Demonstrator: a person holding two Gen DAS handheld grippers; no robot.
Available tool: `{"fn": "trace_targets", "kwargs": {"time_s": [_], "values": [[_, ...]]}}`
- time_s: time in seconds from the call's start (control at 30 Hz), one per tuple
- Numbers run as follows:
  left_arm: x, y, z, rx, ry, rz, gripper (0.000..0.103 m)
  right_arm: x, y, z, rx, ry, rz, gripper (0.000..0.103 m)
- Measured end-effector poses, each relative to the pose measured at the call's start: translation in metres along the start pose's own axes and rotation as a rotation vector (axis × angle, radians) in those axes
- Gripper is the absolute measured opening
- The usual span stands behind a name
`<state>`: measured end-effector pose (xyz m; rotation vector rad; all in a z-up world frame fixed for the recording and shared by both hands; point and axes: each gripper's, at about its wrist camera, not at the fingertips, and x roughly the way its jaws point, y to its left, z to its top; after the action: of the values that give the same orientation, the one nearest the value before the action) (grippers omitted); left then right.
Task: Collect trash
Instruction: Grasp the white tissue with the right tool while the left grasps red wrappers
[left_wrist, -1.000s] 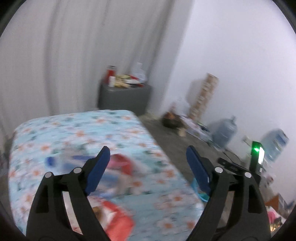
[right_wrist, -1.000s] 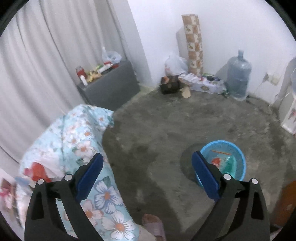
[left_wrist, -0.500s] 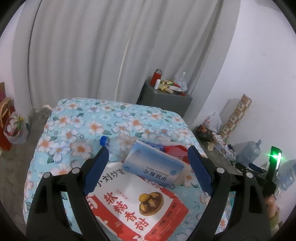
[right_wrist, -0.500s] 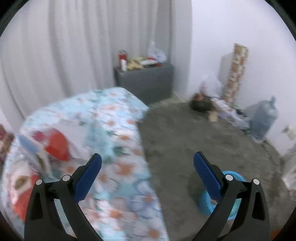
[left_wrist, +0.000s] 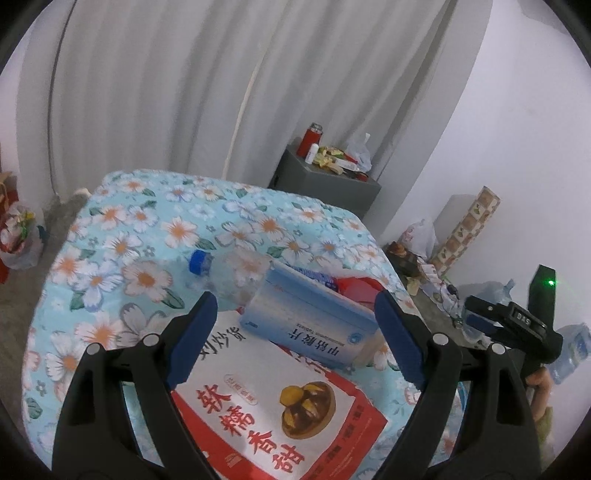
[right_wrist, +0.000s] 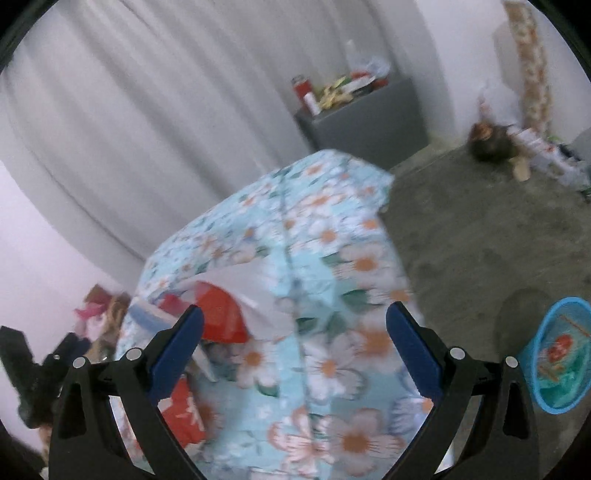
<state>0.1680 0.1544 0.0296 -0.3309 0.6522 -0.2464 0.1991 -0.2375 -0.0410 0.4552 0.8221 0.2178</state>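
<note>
Box (left_wrist: 314, 325) lies btwn wide-apart left gripper (left_wrist: 295, 332) jaws; 1 bottle (left_wrist: 229, 273) behind.

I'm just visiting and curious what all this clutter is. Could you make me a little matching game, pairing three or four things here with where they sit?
Things:
1. blue box
2. plastic bottle
3. red flask
4. blue basket

Places:
A. on the grey cabinet
B. on the floor beside the bed
C. lying on the flowered cover, cap pointing left
D. resting partly on the red-and-white snack bag

Pairs: 1-D, 2-C, 3-A, 4-B
</note>
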Motion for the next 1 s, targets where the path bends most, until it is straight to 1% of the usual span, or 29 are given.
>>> {"fn": "trace_targets", "kwargs": {"time_s": [0.07,0.2,0.23,0.27,0.33,0.43,0.5,0.6,0.7,0.77,0.8,0.87,0.9,0.93,1.0], "values": [[0.004,0.001,0.0,0.001,0.003,-0.013,0.082,0.012,0.01,0.003,-0.026,0.03,0.018,0.09],[0.011,0.002,-0.001,0.001,0.011,-0.034,0.082,0.034,0.026,0.006,-0.103,0.074,-0.001,0.081],[0.012,0.003,-0.001,-0.001,0.014,-0.04,0.082,0.04,0.031,0.005,-0.128,0.087,-0.007,0.075],[0.013,0.003,-0.002,-0.001,0.016,-0.047,0.082,0.047,0.035,0.006,-0.153,0.107,-0.01,0.073],[0.014,0.004,-0.003,0.001,0.02,-0.058,0.082,0.058,0.039,0.004,-0.194,0.138,-0.013,0.072],[0.016,0.006,-0.004,0.006,0.02,-0.08,0.082,0.072,0.043,-0.001,-0.257,0.175,-0.03,0.067],[0.017,0.005,-0.005,0.025,0.019,-0.095,0.082,0.079,0.047,-0.005,-0.301,0.192,-0.046,0.065],[0.017,0.0,-0.006,0.059,0.014,-0.11,0.082,0.091,0.053,-0.008,-0.385,0.202,-0.09,0.06],[0.018,-0.005,-0.008,0.086,0.012,-0.123,0.082,0.1,0.055,-0.008,-0.426,0.212,-0.108,0.055],[0.019,-0.008,-0.008,0.097,0.012,-0.137,0.082,0.106,0.054,-0.006,-0.425,0.221,-0.107,0.042],[0.019,-0.01,-0.008,0.102,0.012,-0.145,0.082,0.107,0.054,-0.006,-0.42,0.222,-0.109,0.038],[0.018,-0.014,-0.009,0.111,0.012,-0.151,0.082,0.107,0.051,-0.003,-0.397,0.212,-0.104,0.018],[0.018,-0.017,-0.01,0.119,0.013,-0.154,0.082,0.106,0.051,-0.002,-0.383,0.207,-0.098,0.014],[0.018,-0.019,-0.01,0.127,0.013,-0.157,0.082,0.104,0.049,0.0,-0.366,0.195,-0.09,0.007],[0.017,-0.023,-0.012,0.147,0.016,-0.161,0.082,0.095,0.047,0.004,-0.332,0.152,-0.08,0.005]]}}
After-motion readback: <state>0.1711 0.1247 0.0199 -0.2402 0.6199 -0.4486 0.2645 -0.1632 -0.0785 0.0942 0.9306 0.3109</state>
